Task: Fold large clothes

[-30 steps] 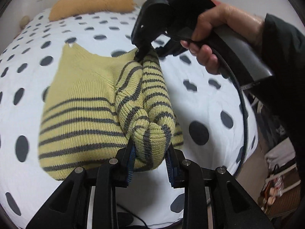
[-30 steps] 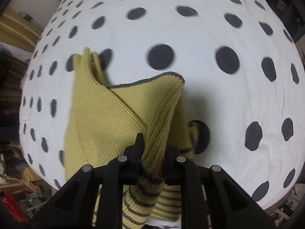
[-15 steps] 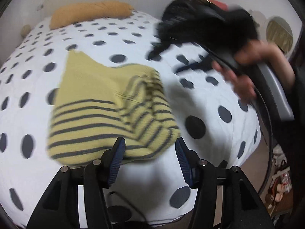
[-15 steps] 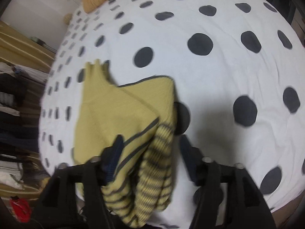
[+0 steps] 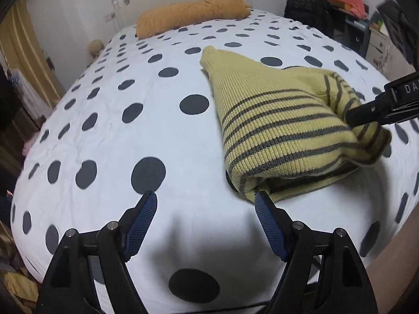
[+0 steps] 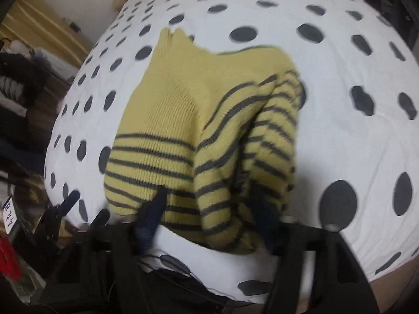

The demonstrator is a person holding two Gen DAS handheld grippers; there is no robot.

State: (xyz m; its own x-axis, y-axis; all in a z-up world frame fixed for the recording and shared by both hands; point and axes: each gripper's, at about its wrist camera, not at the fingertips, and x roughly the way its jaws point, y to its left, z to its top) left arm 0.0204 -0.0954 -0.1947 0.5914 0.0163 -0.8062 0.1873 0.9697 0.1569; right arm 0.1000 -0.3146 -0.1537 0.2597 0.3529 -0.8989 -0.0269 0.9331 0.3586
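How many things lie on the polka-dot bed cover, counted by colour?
Yellow knitted sweater with grey stripes: 1
Orange fuzzy long pillow: 1
Total: 2 things on the white bed cover with dark dots

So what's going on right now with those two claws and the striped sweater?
Left claw opening, nothing between. Right claw closing, sweater between, blurred. Sweater folded on bed. Nothing in the way.
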